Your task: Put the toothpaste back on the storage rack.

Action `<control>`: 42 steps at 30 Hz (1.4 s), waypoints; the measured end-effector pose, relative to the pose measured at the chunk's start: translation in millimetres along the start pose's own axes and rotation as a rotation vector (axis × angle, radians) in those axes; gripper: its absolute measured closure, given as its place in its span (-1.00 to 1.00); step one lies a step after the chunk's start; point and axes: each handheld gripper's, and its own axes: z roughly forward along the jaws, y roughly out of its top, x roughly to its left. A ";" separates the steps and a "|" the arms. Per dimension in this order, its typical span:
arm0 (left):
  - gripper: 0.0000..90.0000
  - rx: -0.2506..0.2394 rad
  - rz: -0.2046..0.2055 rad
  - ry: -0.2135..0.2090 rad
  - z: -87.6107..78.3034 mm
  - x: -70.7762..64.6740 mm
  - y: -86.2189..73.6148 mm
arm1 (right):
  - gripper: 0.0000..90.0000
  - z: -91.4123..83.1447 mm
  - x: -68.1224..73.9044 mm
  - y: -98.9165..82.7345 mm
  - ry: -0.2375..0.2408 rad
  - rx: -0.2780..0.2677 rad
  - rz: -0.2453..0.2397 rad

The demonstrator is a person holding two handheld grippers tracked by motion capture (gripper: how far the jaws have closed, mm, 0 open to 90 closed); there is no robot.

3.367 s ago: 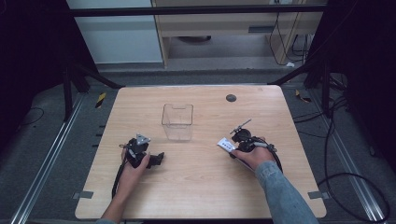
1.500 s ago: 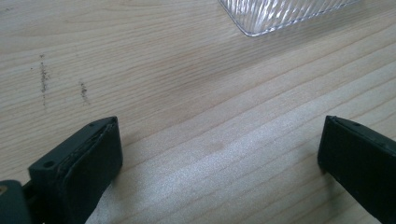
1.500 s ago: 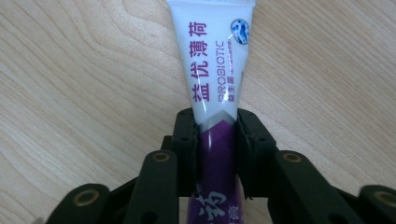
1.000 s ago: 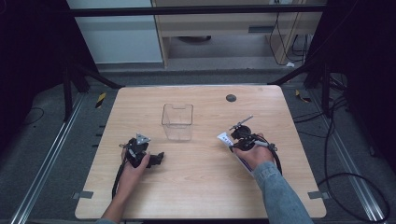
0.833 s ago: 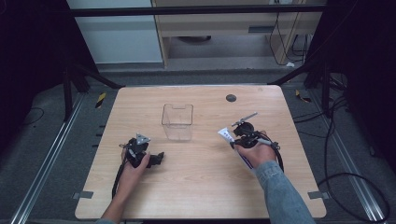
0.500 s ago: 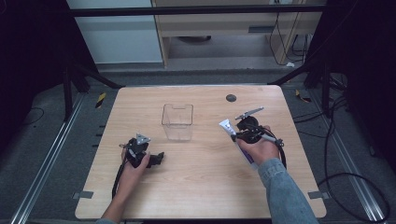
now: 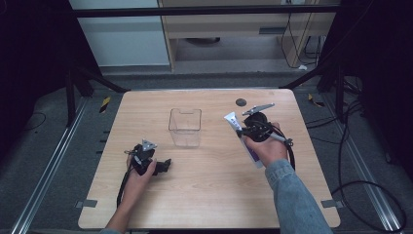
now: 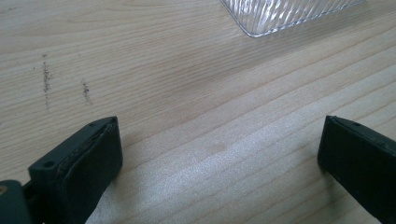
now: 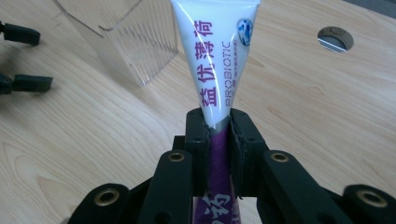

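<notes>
A white and purple toothpaste tube (image 7: 235, 123) (image 9: 215, 65) is held above the table at the right, its flat crimped end pointing toward the clear plastic box (image 7: 185, 126) (image 9: 135, 42). My right gripper (image 7: 242, 130) (image 9: 218, 128) is shut on the tube's middle, its pads (image 9: 196, 135) pressing both sides. My left gripper (image 7: 164, 165) (image 8: 219, 154) rests low on the wood at the left front, open, with bare table between its fingers (image 8: 88, 154). The box corner (image 8: 285, 16) lies ahead of it.
The wooden table (image 7: 209, 195) has a round cable hole (image 7: 240, 102) (image 9: 335, 38) at the back right. Metal rails and cables run along the floor on both sides. Bare wood lies between the two hands and in front of the box.
My right gripper has risen off the table with the toothpaste tube and moved back and a little right, toward the far edge. The left gripper has stayed put.
</notes>
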 end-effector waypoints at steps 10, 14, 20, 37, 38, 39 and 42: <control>-1.00 0.000 0.001 0.000 0.0 0.1 0.0 | 0.76 0.8 12.9 25.4 0.015 -0.040 -0.021; -1.00 0.000 0.000 0.000 0.0 0.0 0.1 | 0.76 4.2 19.0 38.6 0.019 -0.057 -0.035; -1.00 -0.001 -0.007 0.005 0.6 -0.3 0.5 | 0.76 8.6 27.0 63.7 0.047 -0.102 -0.043; -1.00 -0.002 -0.010 0.010 1.2 -0.4 1.2 | 0.76 29.1 43.5 124.0 0.104 -0.184 -0.049; -1.00 -0.002 -0.010 0.010 1.3 -0.4 1.2 | 0.76 30.1 45.0 128.4 0.100 -0.189 -0.052; -1.00 -0.002 -0.010 0.010 1.3 -0.4 1.2 | 0.76 30.1 45.0 128.4 0.100 -0.189 -0.052; -1.00 -0.001 -0.011 0.011 1.3 -0.4 1.3 | 0.76 29.7 47.1 137.9 0.093 -0.203 -0.054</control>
